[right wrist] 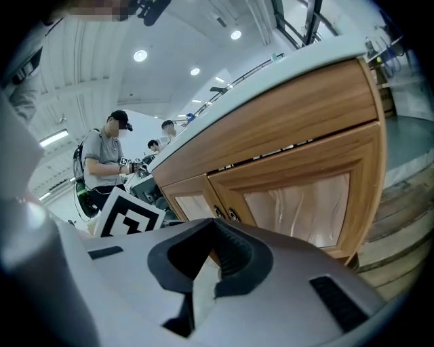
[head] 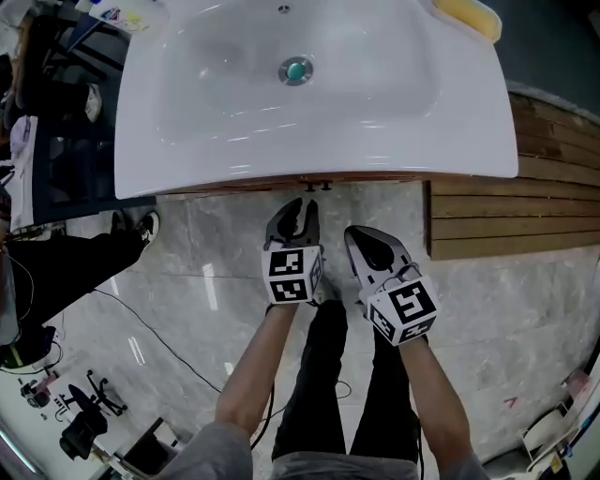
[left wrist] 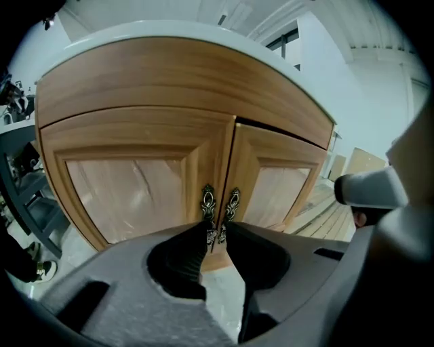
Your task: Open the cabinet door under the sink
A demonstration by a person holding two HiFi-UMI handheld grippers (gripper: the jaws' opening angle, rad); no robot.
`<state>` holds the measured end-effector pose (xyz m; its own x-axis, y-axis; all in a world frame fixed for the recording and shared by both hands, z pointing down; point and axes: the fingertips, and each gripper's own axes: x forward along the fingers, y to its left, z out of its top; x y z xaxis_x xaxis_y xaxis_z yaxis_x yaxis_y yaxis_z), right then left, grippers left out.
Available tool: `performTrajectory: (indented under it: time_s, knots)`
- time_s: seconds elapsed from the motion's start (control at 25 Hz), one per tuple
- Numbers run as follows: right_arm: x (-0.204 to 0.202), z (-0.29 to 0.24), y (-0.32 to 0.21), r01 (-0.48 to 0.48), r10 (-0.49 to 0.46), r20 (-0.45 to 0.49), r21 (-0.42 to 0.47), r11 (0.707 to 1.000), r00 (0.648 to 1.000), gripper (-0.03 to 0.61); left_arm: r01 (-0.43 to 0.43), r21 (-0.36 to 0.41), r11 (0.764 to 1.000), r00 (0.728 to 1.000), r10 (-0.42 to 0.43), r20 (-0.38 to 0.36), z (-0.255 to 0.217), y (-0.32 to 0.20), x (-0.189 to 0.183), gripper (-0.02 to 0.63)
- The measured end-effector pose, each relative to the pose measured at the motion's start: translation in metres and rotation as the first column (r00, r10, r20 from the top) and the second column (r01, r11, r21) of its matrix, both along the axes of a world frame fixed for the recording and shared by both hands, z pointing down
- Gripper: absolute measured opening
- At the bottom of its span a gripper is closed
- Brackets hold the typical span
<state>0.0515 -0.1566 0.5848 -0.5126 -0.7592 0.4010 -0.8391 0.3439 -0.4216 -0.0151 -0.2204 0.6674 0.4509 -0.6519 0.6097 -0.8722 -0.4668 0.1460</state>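
Under the white sink (head: 187, 141) stands a wooden cabinet with two doors, left door (left wrist: 129, 190) and right door (left wrist: 278, 190). Two ornate metal handles (left wrist: 208, 202) (left wrist: 232, 202) sit side by side at the centre seam. My left gripper (head: 298, 212) (left wrist: 215, 232) is open, pointing at the seam, and the handles' lower ends show in the narrow gap between its fingertips, not gripped. My right gripper (head: 362, 240) (right wrist: 212, 221) hangs beside it to the right, shut and empty, facing the right door (right wrist: 298, 203).
Wooden decking (head: 506, 206) lies on the floor right of the cabinet. A person's leg and shoe (head: 103, 248) and a cable (head: 150, 328) are on the marble floor at left. A yellow sponge (head: 469, 14) rests on the sink's rim. People (right wrist: 105, 159) stand far behind.
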Motion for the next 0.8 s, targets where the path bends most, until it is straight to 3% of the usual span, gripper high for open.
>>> performTrajectory:
  time_s: [0.28,0.8]
  knots:
    - [0.013,0.002,0.004,-0.015,0.015,0.008,0.024,1.000,1.000,0.008,0.016,0.003,1.000,1.000,-0.016,0.001,0.024,-0.018,0.005,0.110]
    - [0.029,0.018,0.006,-0.040,0.040,0.022,0.008,0.999,0.999,0.008,0.056,-0.018,0.998,0.998,-0.056,-0.009,0.045,-0.025,0.009,0.087]
